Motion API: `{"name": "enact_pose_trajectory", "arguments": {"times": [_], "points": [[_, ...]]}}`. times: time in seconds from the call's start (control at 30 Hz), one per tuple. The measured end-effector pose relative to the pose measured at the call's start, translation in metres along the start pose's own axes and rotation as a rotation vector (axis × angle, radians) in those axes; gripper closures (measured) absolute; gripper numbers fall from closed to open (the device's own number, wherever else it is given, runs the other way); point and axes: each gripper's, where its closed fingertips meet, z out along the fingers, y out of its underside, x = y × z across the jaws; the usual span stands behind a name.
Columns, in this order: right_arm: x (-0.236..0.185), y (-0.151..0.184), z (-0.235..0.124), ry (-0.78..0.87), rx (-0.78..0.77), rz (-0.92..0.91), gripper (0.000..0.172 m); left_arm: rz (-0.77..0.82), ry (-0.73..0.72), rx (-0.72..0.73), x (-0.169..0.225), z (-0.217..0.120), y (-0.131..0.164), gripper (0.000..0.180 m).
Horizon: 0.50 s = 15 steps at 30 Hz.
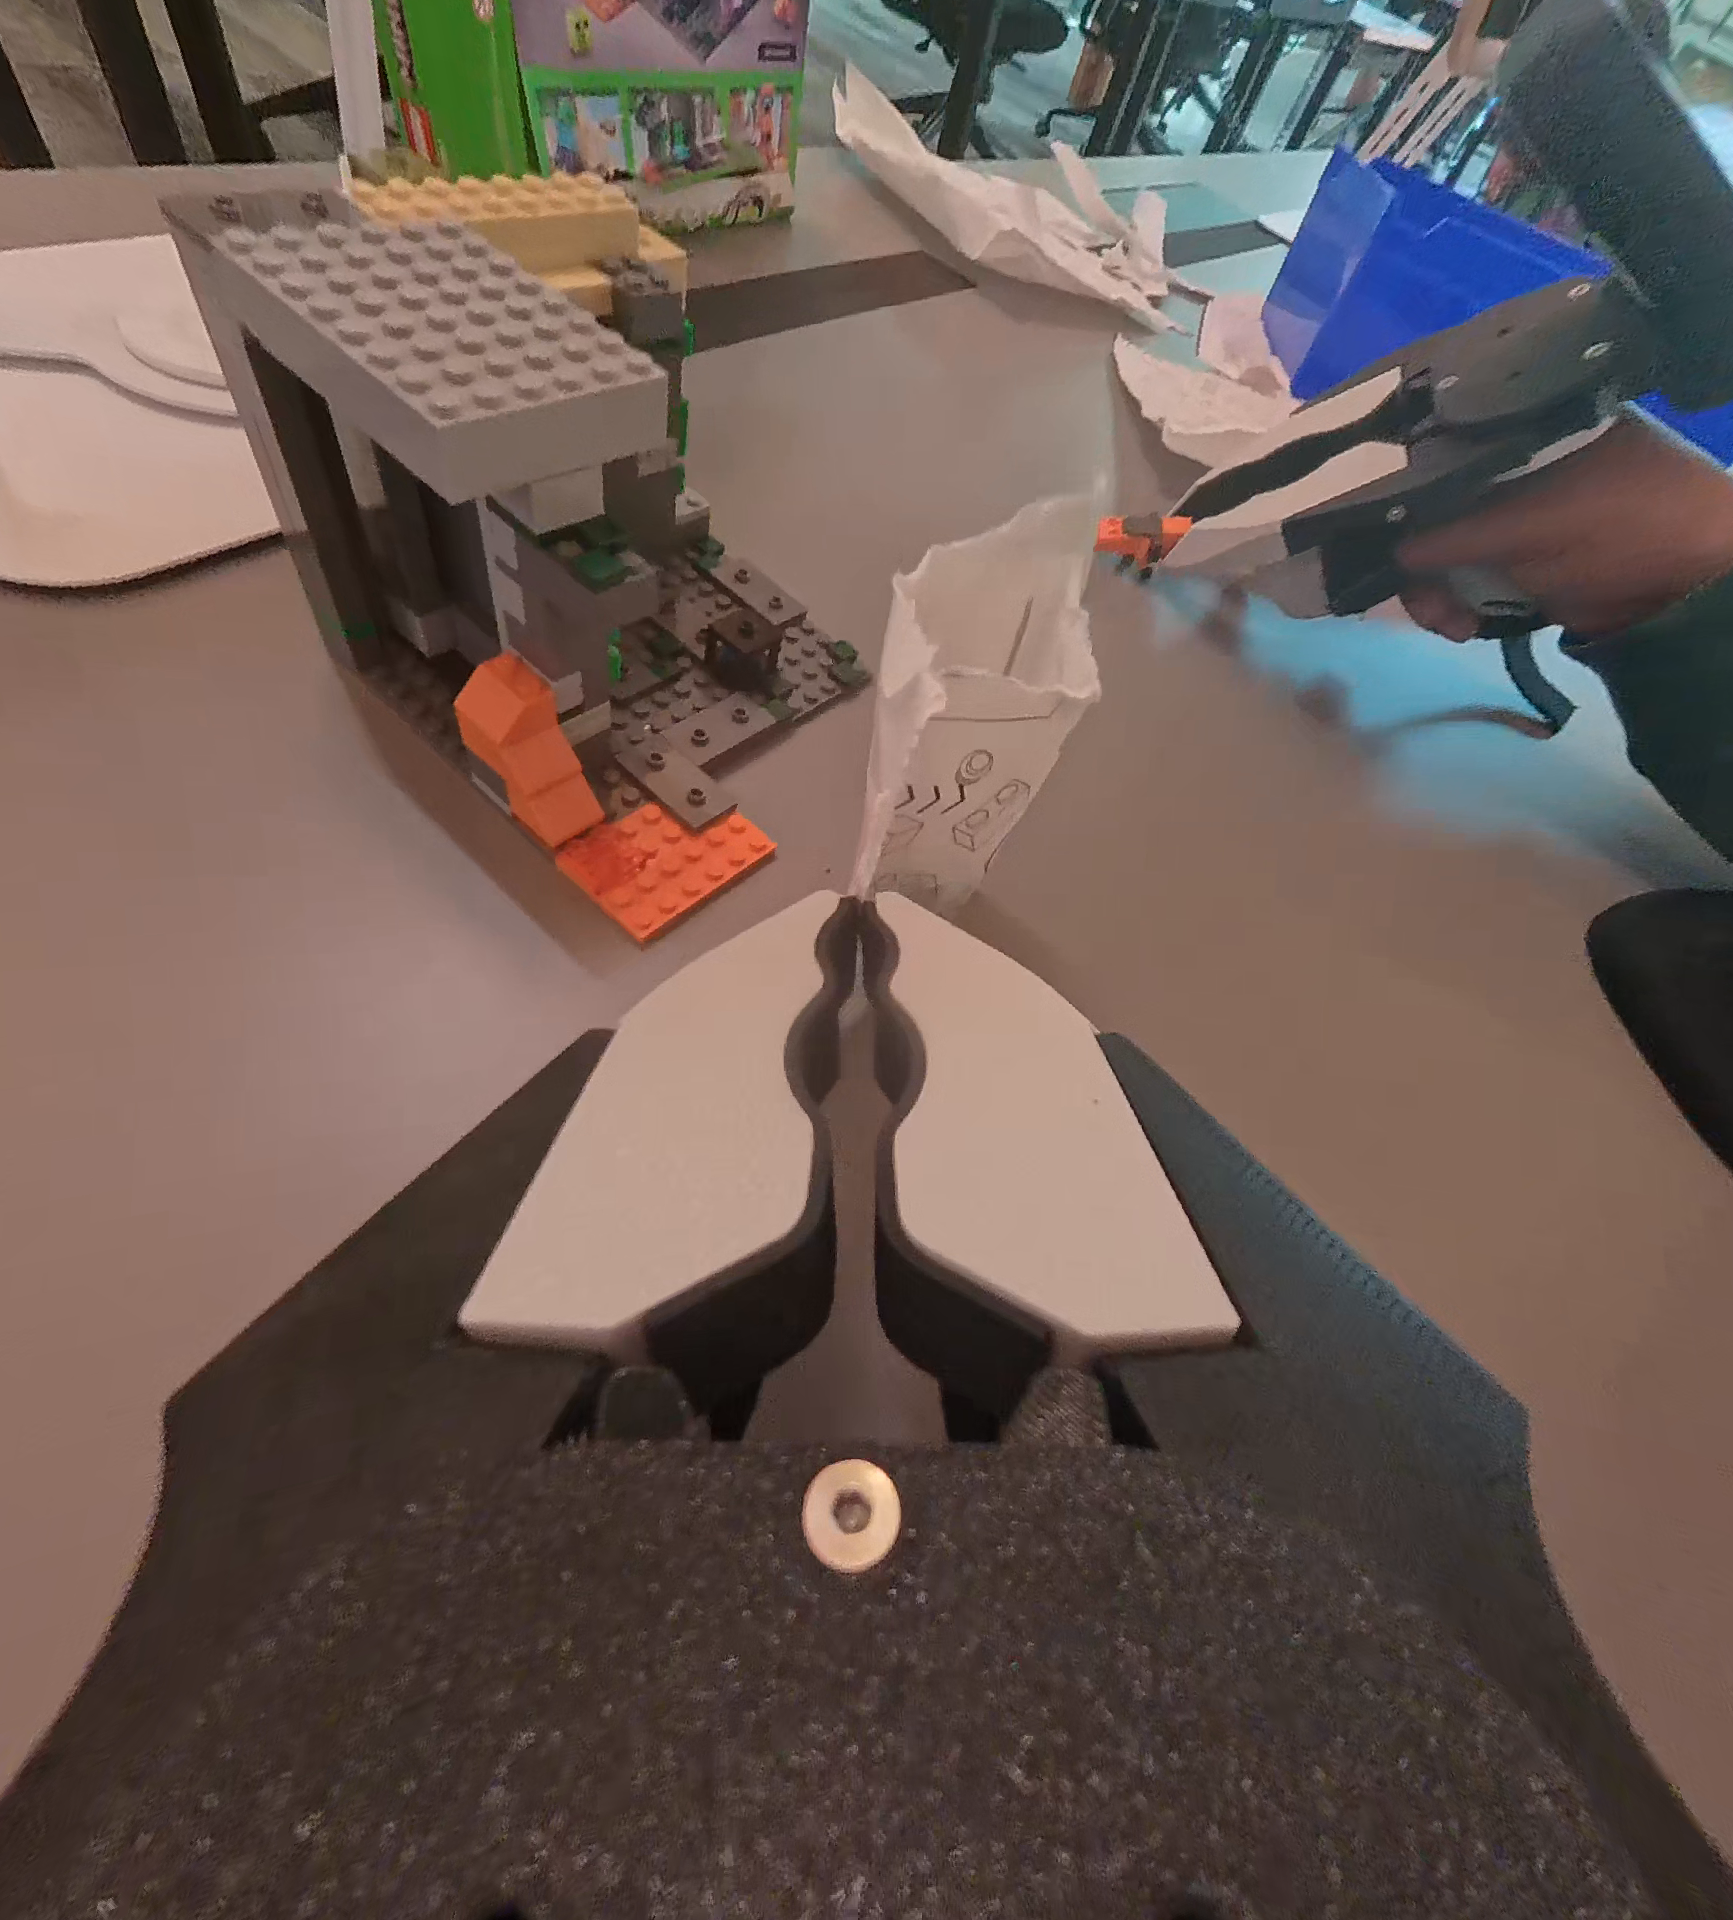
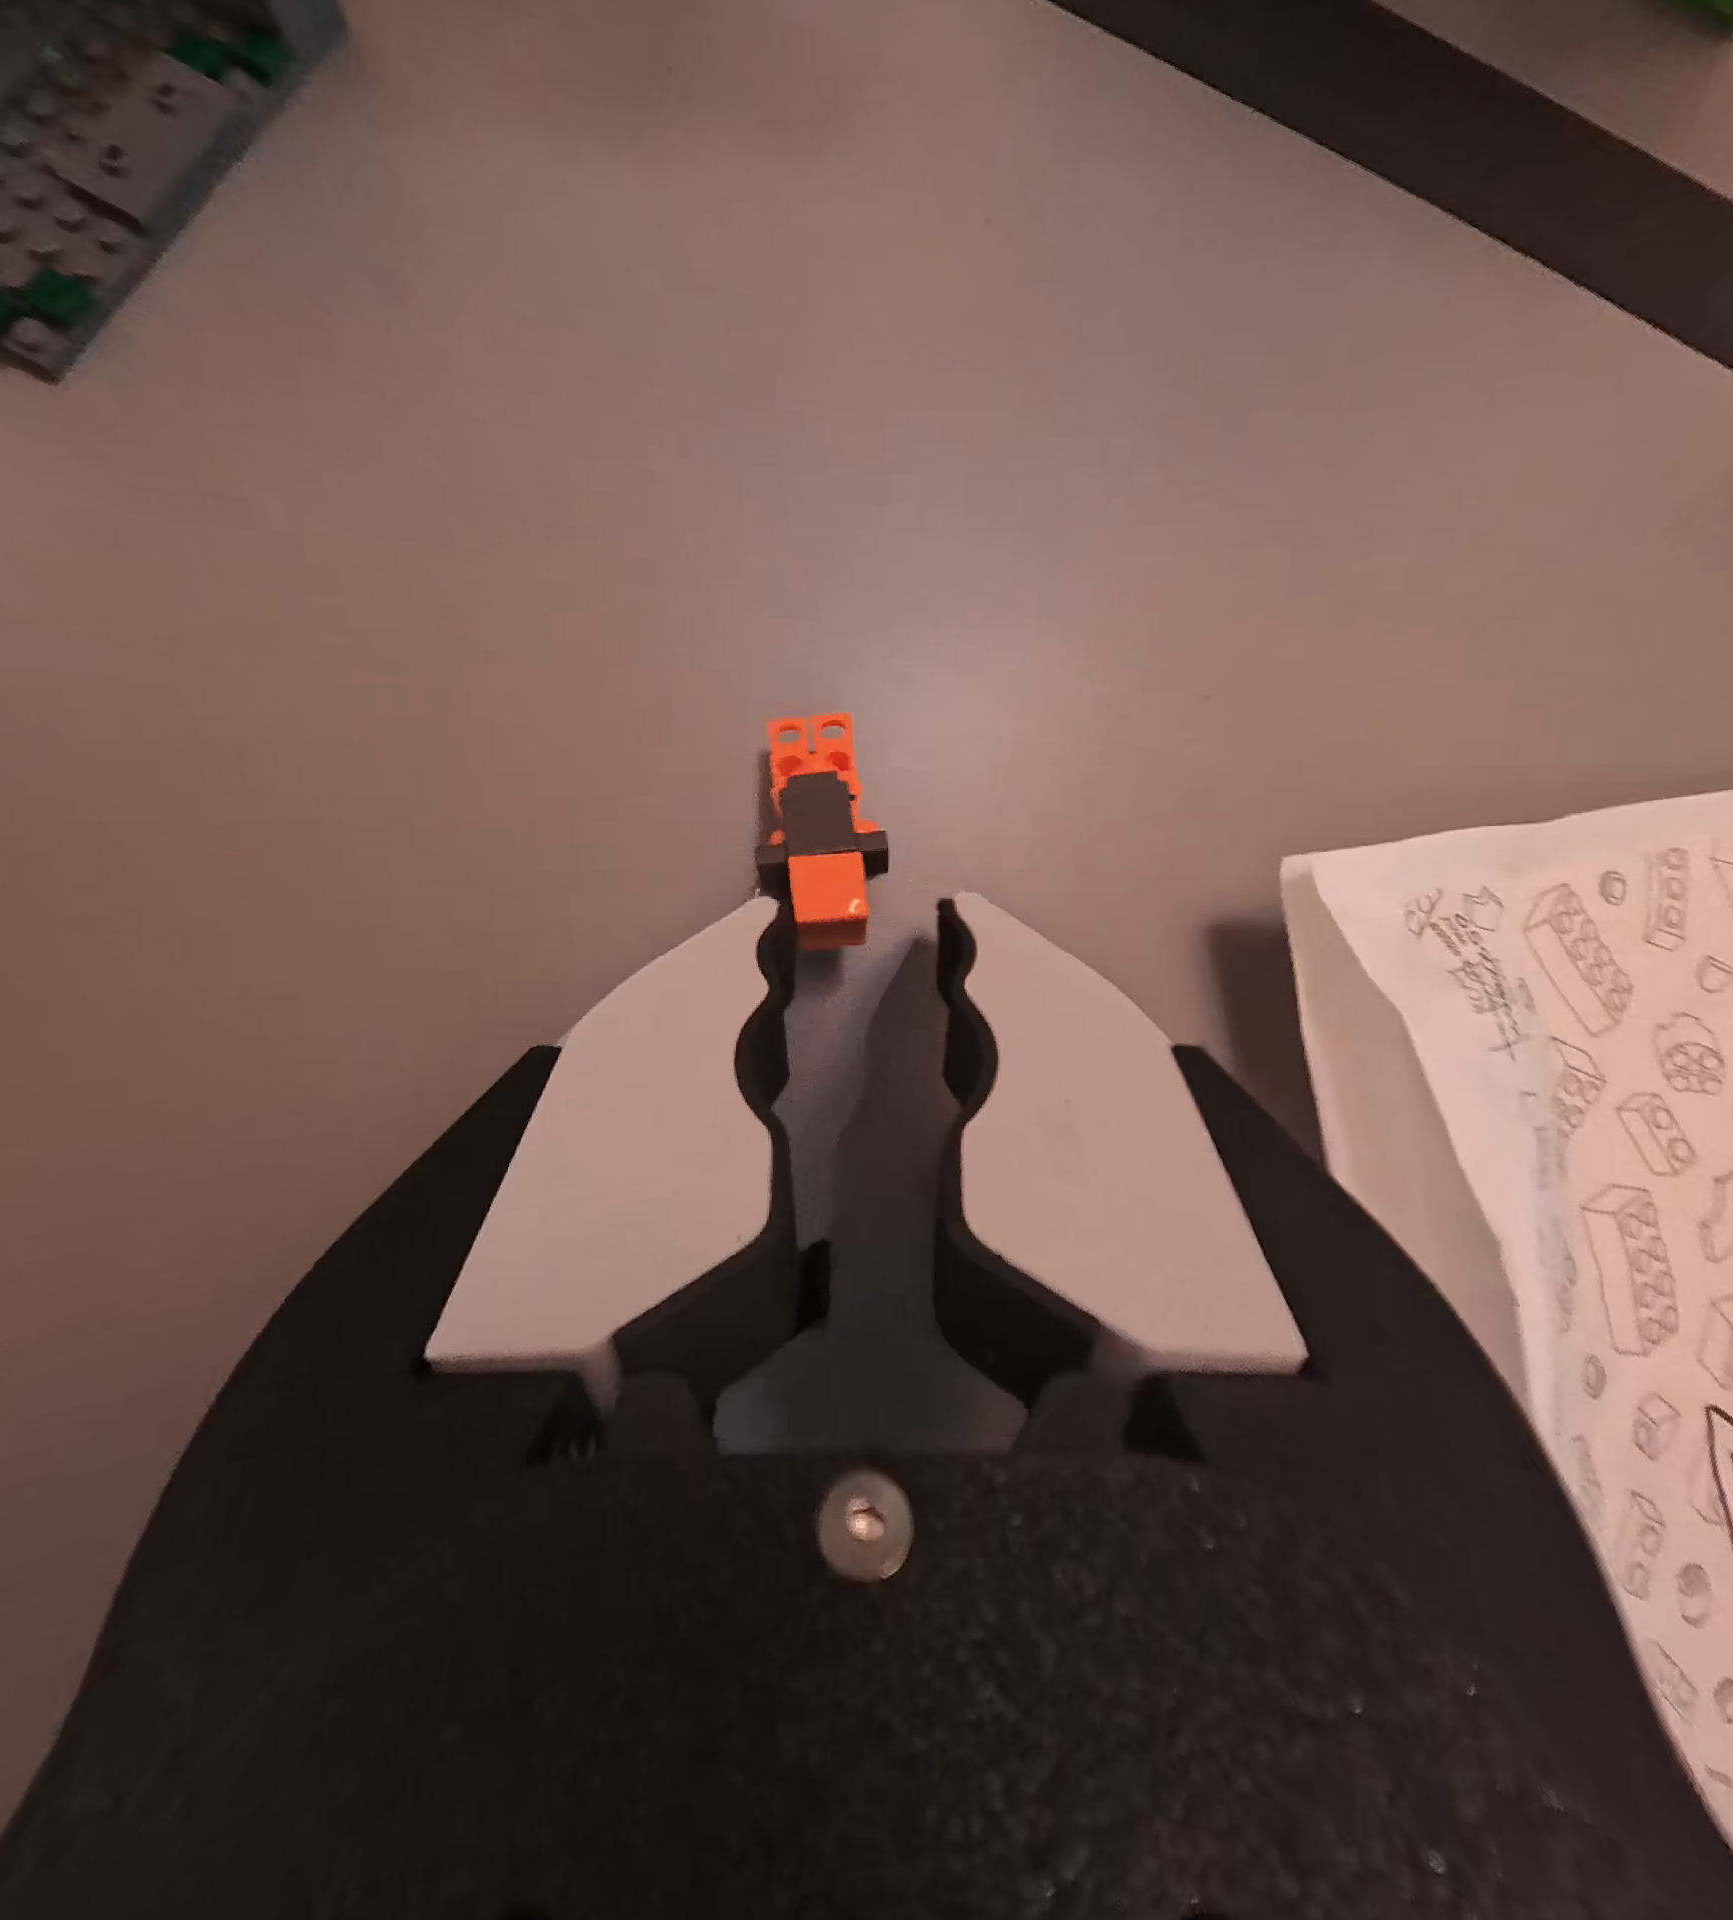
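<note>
While both tongs are above the grey surface [image 1: 218, 831], the scene reads like this from left to right.

White tray: a pale tray [image 1: 62, 416] lies at the far left, well apart from both tongs.
Brick model: a grey building of toy bricks [image 1: 488, 499] with an orange plate [image 1: 664, 862] at its front stands left of the left tongs.
Box: a green toy box [image 1: 654, 104] stands behind the model.
Left tongs: the left tongs [image 1: 857, 914] are pressed together on the bottom of a torn white paper bag [image 1: 976, 707], which stands up from the tips with its open end upward.
Right tongs: the right tongs [image 2: 857, 914] stand narrowly apart. A small orange and black brick piece [image 2: 820, 831] is at the tips, against the left finger [image 2: 768, 914]; the right finger does not touch it.
Paper: more torn paper [image 1: 997, 218] lies far behind.
Blue bag: a blue bag [image 1: 1413, 281] stands at the far right.
Progress: the bag is torn open, and the piece is outside it.
</note>
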Motion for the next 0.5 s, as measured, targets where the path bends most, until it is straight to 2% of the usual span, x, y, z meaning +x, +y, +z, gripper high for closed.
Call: {"name": "enact_pose_trajectory", "arguments": {"times": [0.1, 0.27, 0.43, 0.5], "points": [[0.006, -0.001, -0.008, -0.011, 0.020, -0.029, 0.140, -0.009, 0.017, 0.027, 0.006, -0.004, -0.005, 0.180], [0.009, 0.003, -0.018, -0.017, 0.084, -0.307, 0.138, -0.015, 0.047, 0.042, 0.013, -0.008, -0.004, 0.180], [0.001, -0.009, -0.014, -0.071, 0.151, -0.288, 0.141, -0.023, 0.088, 0.040, 0.018, -0.008, -0.004, 0.180], [0.000, -0.008, -0.009, -0.065, 0.121, -0.303, 0.143, -0.016, 0.102, 0.028, 0.021, -0.007, -0.001, 0.180]]}}
